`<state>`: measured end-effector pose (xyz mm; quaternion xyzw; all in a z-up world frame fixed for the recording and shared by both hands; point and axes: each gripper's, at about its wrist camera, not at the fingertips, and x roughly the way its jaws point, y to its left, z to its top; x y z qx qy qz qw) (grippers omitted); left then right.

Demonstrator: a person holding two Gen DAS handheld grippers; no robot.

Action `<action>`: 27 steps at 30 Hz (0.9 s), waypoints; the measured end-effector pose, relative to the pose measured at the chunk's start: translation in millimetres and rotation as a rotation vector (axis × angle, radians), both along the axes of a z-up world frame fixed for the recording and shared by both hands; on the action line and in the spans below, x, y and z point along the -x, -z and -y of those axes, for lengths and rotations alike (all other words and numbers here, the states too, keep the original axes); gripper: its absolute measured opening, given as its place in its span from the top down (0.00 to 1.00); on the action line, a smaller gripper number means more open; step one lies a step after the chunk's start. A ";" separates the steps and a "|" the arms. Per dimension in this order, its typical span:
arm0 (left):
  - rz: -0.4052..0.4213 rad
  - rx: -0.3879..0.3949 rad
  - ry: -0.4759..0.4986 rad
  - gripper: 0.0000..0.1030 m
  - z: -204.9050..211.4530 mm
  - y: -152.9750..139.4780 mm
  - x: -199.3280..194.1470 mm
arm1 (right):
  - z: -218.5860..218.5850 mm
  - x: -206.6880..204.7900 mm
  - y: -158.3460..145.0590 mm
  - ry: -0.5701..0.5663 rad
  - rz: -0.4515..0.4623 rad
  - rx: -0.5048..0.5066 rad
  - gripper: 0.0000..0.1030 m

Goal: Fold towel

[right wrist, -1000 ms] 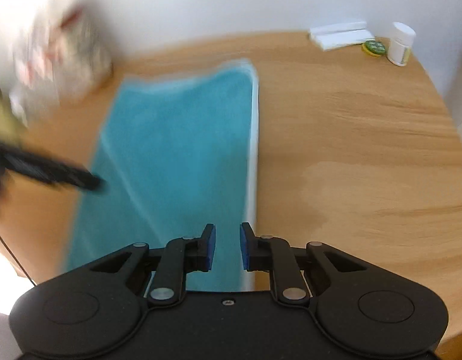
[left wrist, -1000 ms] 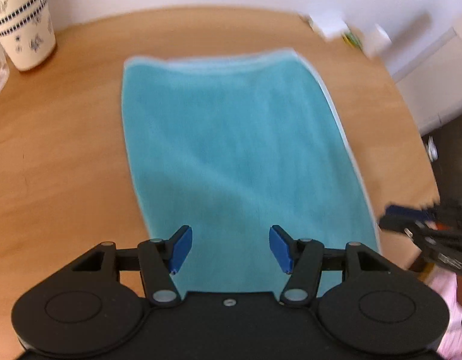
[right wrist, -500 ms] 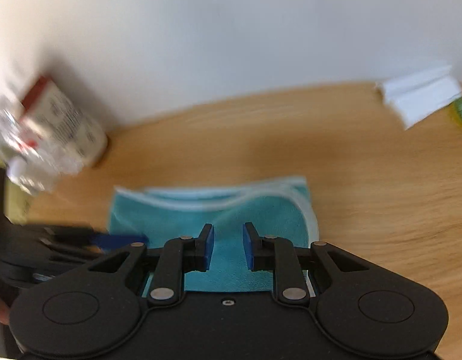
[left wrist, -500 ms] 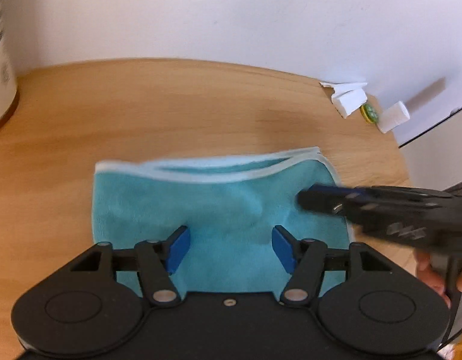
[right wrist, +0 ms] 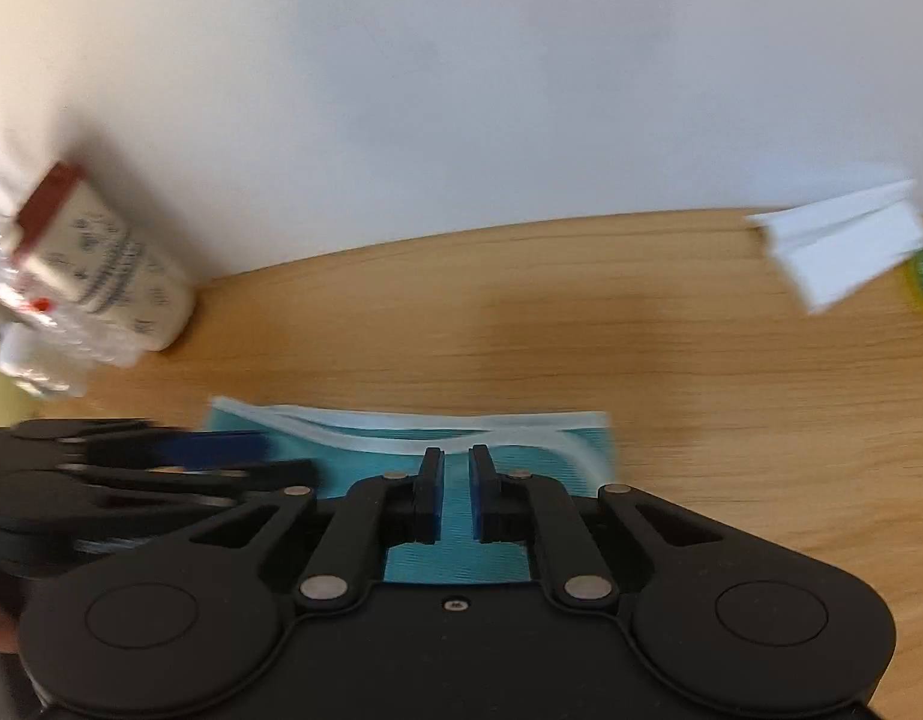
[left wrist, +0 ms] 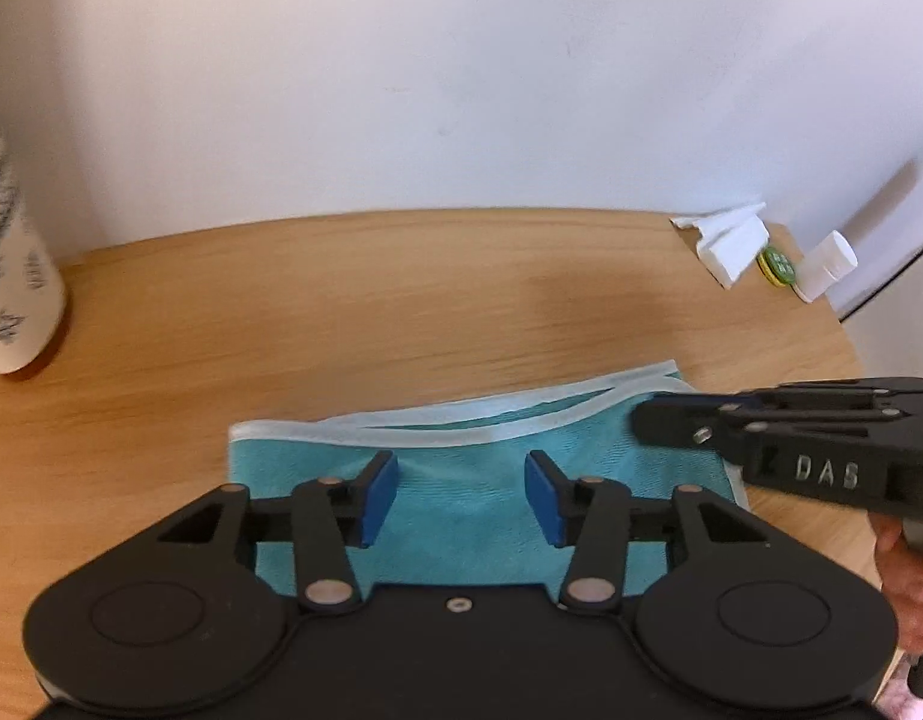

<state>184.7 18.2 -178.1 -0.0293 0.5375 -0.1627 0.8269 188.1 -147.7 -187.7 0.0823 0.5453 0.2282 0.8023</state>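
Observation:
A teal towel [left wrist: 461,462] with a pale border lies folded on the wooden table [left wrist: 401,300], two bordered edges stacked at its far side. My left gripper [left wrist: 461,495] hovers low over the towel's near part, open, with nothing between its blue pads. In the right wrist view the towel [right wrist: 581,456] lies under my right gripper [right wrist: 456,492], whose fingers stand nearly together with only a thin gap and hold nothing. The right gripper [left wrist: 761,438] reaches over the towel's right corner in the left wrist view. The left gripper [right wrist: 161,462] sits over the left corner.
A patterned white cup [left wrist: 11,300] stands at the far left. Folded white paper [left wrist: 731,240], a green-yellow disc [left wrist: 776,267] and a small white bottle [left wrist: 827,264] sit at the far right by the wall. A crinkled plastic bottle [right wrist: 41,336] stands beside the cup. A hand [left wrist: 905,570] holds the right gripper.
Both grippers have moved forward along the towel to its far end and dropped lower. The gap between each pair of fingers looks the same as before.

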 end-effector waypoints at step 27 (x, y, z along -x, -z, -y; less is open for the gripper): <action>-0.037 0.005 -0.235 0.01 -36.1 -65.8 50.8 | 48.7 114.1 -118.5 0.329 0.237 0.097 0.19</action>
